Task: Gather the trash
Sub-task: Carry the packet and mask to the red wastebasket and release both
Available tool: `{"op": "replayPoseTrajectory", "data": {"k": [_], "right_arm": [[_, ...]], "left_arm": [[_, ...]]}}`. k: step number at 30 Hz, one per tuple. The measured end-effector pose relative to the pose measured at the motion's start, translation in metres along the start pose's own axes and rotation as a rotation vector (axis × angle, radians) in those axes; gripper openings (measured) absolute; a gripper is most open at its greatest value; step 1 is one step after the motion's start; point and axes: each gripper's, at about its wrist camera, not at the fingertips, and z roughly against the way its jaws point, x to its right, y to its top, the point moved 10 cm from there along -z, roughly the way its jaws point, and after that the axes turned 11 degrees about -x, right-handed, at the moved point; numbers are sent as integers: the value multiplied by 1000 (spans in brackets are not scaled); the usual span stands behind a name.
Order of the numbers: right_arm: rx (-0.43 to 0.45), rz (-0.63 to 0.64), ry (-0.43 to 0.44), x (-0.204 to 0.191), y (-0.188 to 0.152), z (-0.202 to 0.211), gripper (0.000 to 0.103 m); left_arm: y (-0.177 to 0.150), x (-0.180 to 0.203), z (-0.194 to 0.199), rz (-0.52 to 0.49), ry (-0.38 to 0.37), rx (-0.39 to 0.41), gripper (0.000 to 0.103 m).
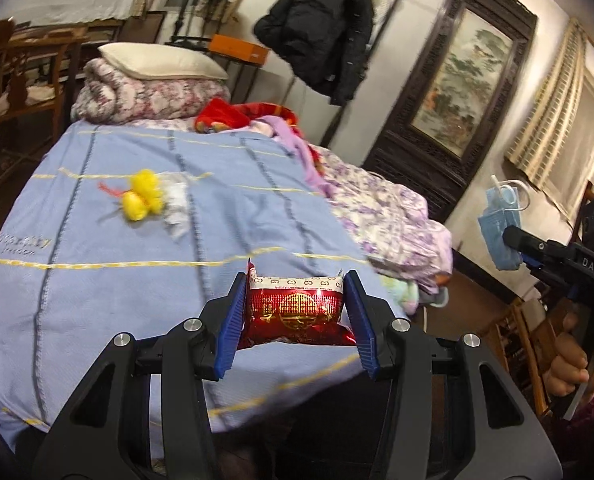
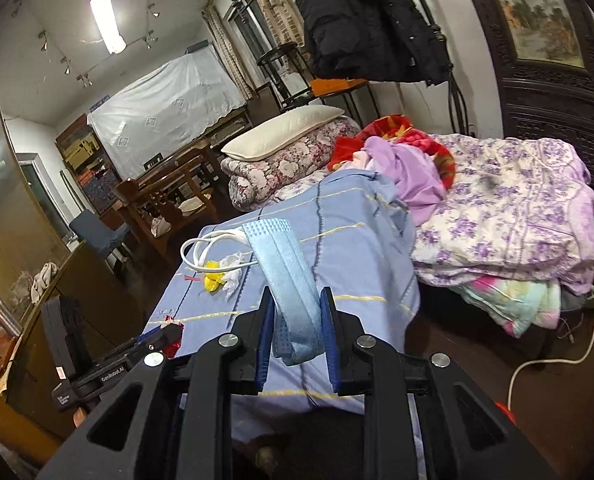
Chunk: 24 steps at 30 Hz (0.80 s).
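Red foil snack wrapper point(image 1: 297, 312) pinched between blue pads of left gripper point(image 1: 295, 312), held above near edge of blue bedsheet point(image 1: 97, 280). Blue face mask point(image 2: 289, 276) clamped in right gripper point(image 2: 297, 336), folded, white ear loops trailing left. On sheet, well apart from both: yellow wrapper point(image 1: 143, 196) touching crumpled white tissue point(image 1: 177, 204). Beyond: purple floral quilt point(image 2: 509, 216) heaped at right, pillow point(image 1: 161, 60) on rolled bedding, black coat point(image 1: 321, 20) hanging.

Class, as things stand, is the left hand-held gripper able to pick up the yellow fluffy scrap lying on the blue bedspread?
Probably not yet: the left hand-held gripper is shut on a red snack packet. The path across the bedspread to the yellow scrap looks free.
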Motion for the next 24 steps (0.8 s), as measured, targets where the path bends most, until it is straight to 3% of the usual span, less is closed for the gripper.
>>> {"op": "replayPoseTrajectory", "data": {"k": [7,13,20,24], "right_arm": [[15,-24,-65,50,-21,47,23],[5,-97,-89,103,-40,64,23],[-44,-182,-129,168,-76,59,24],[-133,-288,-128,216,-114,29,26]], "left_arm": [[-2,75,-8,-120,-19,-21,48],[-17,140,-39,-206,-83,-104,48],[-45,201,-86,-297,-125,-218,48],[-64,227,-113,-346,-130,-281,48]]}}
